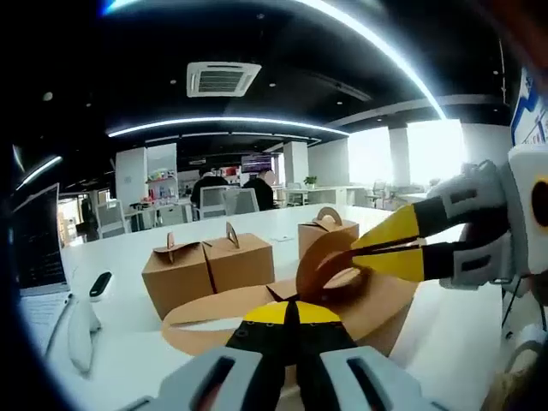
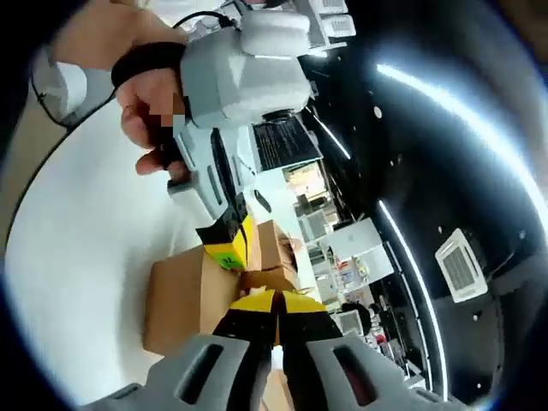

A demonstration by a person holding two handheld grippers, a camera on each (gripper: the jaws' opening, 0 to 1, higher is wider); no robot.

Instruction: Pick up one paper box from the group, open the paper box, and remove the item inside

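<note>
A brown paper box (image 1: 377, 312) sits on the white table right in front of me, its top flaps spread. My left gripper (image 1: 287, 312) is shut on the near flap (image 1: 214, 312). My right gripper (image 1: 364, 255) comes in from the right and is shut on the curved handle flap (image 1: 318, 261). In the right gripper view the same box (image 2: 184, 300) lies under both tools: my right gripper (image 2: 272, 300) pinches its flap, and the left gripper (image 2: 229, 244), held by a hand (image 2: 150, 103), grips it just above. The inside of the box is hidden.
Three closed brown boxes (image 1: 175, 274) (image 1: 241, 261) (image 1: 327, 229) stand further back on the white table (image 1: 128, 342). A laptop (image 1: 34, 248), a white object (image 1: 81, 330) and a black remote (image 1: 100, 284) lie at the left. People sit at desks far behind.
</note>
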